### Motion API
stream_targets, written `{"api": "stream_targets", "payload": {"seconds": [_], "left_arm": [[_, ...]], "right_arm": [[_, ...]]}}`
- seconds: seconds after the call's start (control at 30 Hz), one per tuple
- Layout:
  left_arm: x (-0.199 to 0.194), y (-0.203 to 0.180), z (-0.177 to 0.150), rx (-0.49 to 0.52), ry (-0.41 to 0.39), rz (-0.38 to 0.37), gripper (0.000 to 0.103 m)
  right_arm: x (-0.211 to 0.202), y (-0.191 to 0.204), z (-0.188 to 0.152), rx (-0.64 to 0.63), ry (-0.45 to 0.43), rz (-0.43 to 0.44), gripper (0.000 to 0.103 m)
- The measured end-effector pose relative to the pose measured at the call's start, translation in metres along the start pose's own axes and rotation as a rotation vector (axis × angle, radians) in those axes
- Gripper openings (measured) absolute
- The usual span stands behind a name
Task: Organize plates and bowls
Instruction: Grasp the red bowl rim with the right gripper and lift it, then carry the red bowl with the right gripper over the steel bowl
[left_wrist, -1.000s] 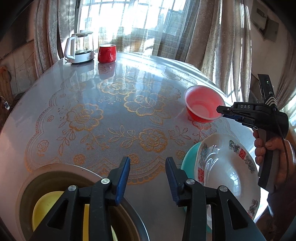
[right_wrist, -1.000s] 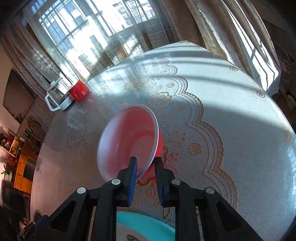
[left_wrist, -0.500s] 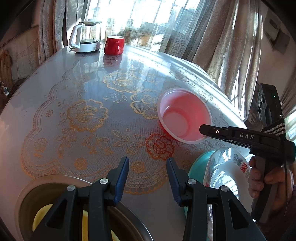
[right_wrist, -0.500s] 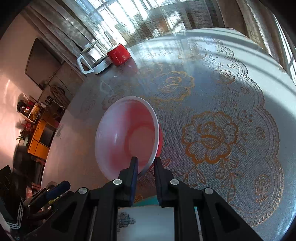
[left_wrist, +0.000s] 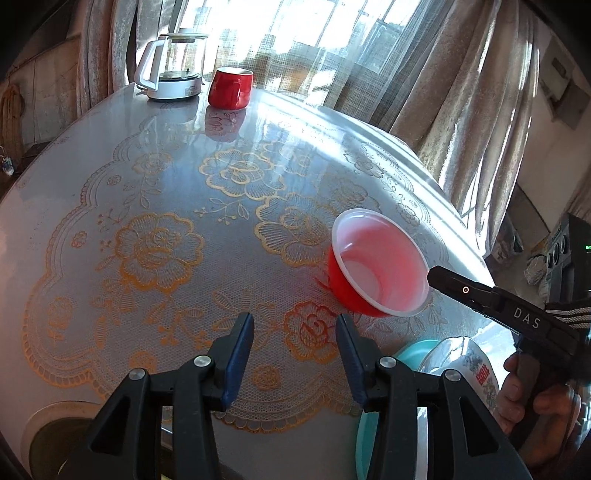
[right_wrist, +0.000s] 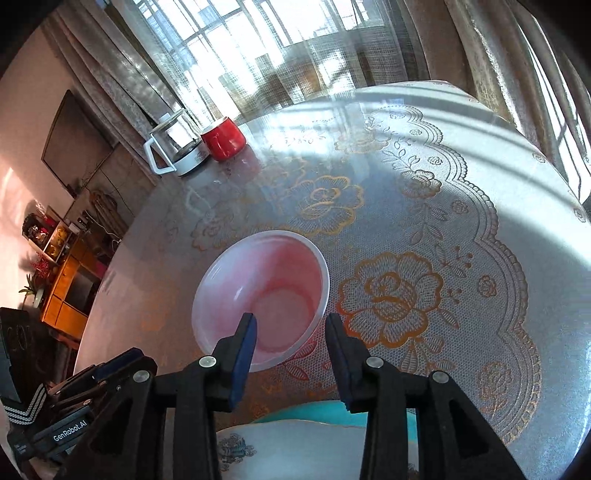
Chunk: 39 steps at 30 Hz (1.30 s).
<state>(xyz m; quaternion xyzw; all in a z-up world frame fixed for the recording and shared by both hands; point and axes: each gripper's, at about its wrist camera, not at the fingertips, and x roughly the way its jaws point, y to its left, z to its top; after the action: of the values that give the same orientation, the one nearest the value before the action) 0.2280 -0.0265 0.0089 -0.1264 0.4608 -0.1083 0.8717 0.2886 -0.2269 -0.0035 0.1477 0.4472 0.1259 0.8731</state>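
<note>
While both claws gape empty | one red bowl (right_wrist: 266, 295) | perhaps two plates (right_wrist: 317, 443)

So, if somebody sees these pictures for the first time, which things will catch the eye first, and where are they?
First the red bowl with its pale inside, standing on the lace-patterned table just ahead of the right gripper, whose jaws have just been opening and no longer press its rim. Then the red mug beside the glass kettle at the far edge by the window.

Both grippers: black plastic frames w/ blue pads (left_wrist: 236, 363), silver screws. Right gripper (left_wrist: 434, 275) marked "DAS"; left gripper (right_wrist: 114, 363) "GenRobot.AI", striped strap.
</note>
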Motion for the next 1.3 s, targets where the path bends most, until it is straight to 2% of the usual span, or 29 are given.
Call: {"api": "stream_targets", "payload": {"seconds": [0.1,0.2,0.27,0.43,0.53,0.6,0.63,0.67,0.8,1.03,1.3], "left_arm": [[0.003,-0.002,0.006,-0.016,-0.005,0.007,0.044],[0.009,-0.004,0.011,-0.048,0.025,-0.052,0.043],[0.013,-0.01,0.013,-0.051,0.027,-0.066,0.041],[0.024,-0.025,0.02,-0.054,0.037,-0.102,0.037],[0.037,-0.028,0.026,-0.078,0.058,-0.089,0.037],[0.047,-0.026,0.028,-0.107,0.082,-0.09,0.03],[0.05,-0.027,0.027,-0.104,0.088,-0.098,0.02],[0.05,-0.029,0.026,-0.091,0.086,-0.099,0.017],[0.041,-0.03,0.02,-0.061,0.046,-0.083,0.015],[0.016,-0.024,0.008,-0.043,0.002,-0.057,0.015],[-0.019,-0.019,-0.017,0.01,-0.094,-0.001,0.015]], "right_arm": [[-0.004,-0.004,0.002,0.018,-0.031,0.004,0.039],[-0.007,-0.007,0.002,0.035,-0.054,0.0,0.039],[-0.007,-0.011,0.002,0.057,-0.058,0.004,0.039],[-0.004,-0.015,0.003,0.085,-0.055,0.008,0.032],[-0.001,-0.014,0.003,0.081,-0.047,0.004,0.029],[0.003,-0.013,0.003,0.085,-0.031,0.011,0.025],[0.006,-0.012,0.002,0.082,-0.021,0.006,0.023],[0.008,-0.011,0.001,0.077,-0.014,0.004,0.02],[0.009,-0.002,-0.004,0.036,-0.015,-0.002,0.017],[0.004,0.006,-0.012,0.033,-0.012,0.049,0.017],[-0.002,0.027,-0.028,-0.003,-0.011,0.087,0.017]]}}
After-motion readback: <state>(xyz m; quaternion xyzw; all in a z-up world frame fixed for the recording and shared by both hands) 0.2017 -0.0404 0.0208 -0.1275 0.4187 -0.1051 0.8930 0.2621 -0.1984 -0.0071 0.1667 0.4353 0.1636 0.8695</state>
